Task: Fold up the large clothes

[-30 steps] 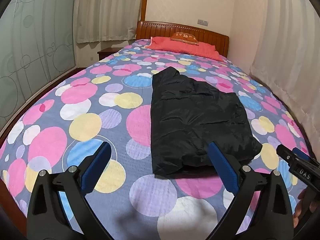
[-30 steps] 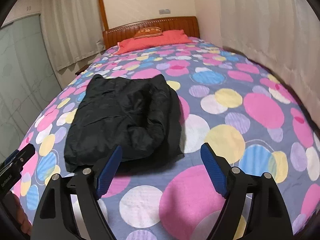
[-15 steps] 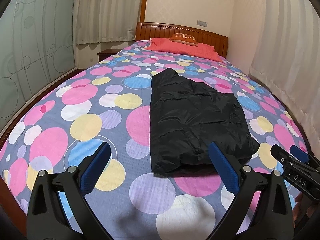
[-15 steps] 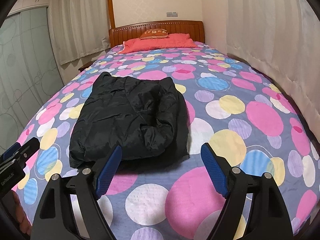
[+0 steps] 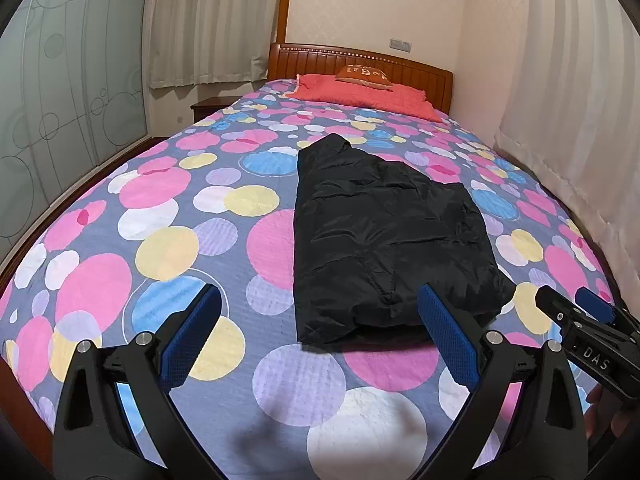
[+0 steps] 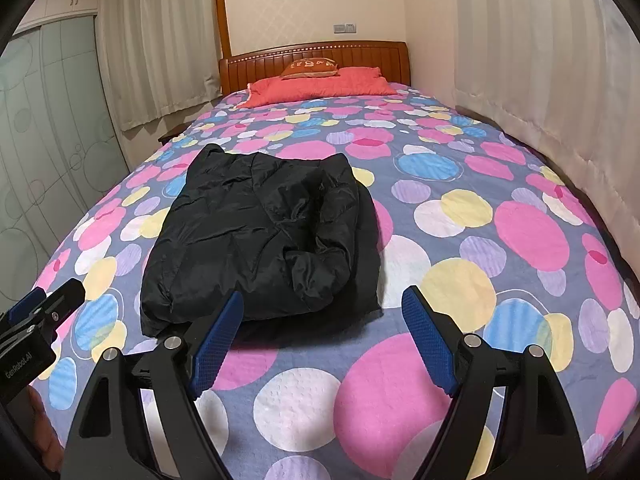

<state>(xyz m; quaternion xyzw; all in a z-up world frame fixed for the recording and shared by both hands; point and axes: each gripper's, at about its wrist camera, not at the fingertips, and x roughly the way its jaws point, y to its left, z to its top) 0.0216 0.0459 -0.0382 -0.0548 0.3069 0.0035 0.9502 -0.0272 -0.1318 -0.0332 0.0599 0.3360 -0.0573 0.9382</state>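
Left wrist view: the left claw (image 5: 320,312) hangs over the near end of the bed (image 5: 168,248), its blue-padded fingers (image 5: 192,336) spread wide apart with nothing between them. The folded black jacket (image 5: 384,232) lies flat on the spotted bedspread just ahead of this claw and a little to its right; its near hem shows between the two fingertips, apart from both pads. The right claw (image 5: 576,308) juts in at the right edge, near the jacket's corner. In the right wrist view the right claw (image 6: 322,312) also stands spread and empty, the jacket (image 6: 256,236) ahead and to its left. A red pillow (image 6: 320,86) rests far beyond, against the wooden headboard (image 6: 360,54).
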